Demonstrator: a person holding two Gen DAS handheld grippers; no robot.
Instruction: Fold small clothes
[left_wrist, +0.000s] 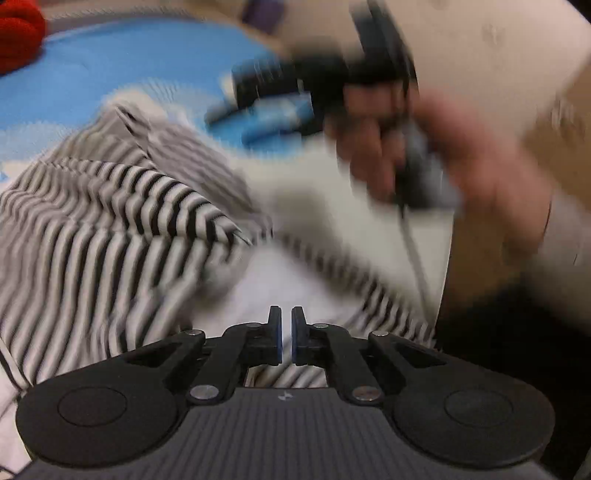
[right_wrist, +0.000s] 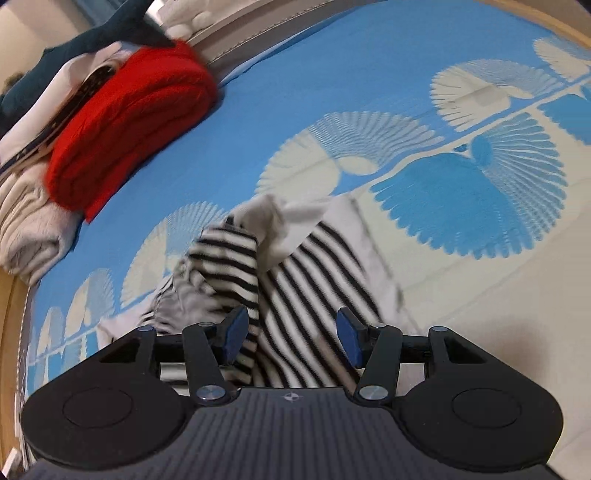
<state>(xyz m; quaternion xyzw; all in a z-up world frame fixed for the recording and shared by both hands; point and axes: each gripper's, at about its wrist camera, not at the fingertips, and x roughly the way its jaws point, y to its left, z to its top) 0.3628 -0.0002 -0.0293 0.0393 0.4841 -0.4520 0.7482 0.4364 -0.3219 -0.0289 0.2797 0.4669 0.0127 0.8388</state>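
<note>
Right wrist, red knit (right_wrist: 129, 125) beyond striped garment (right_wrist: 295, 280), blue-patterned bedspread (right_wrist: 369, 74)

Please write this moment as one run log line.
left hand-held gripper: shut, empty | right hand-held gripper: open over striped shirt | shirt: unfolded

blue patterned bedspread (right_wrist: 369, 74), perhaps wooden floor (right_wrist: 9, 295)

Support: bed cover (right_wrist: 369, 74), blue with cream fan motifs. Striped garment (right_wrist: 295, 266) lies crumpled on it, lower centre. Folded red knit (right_wrist: 129, 125) and cream knit (right_wrist: 26, 229) rest upper left.
</note>
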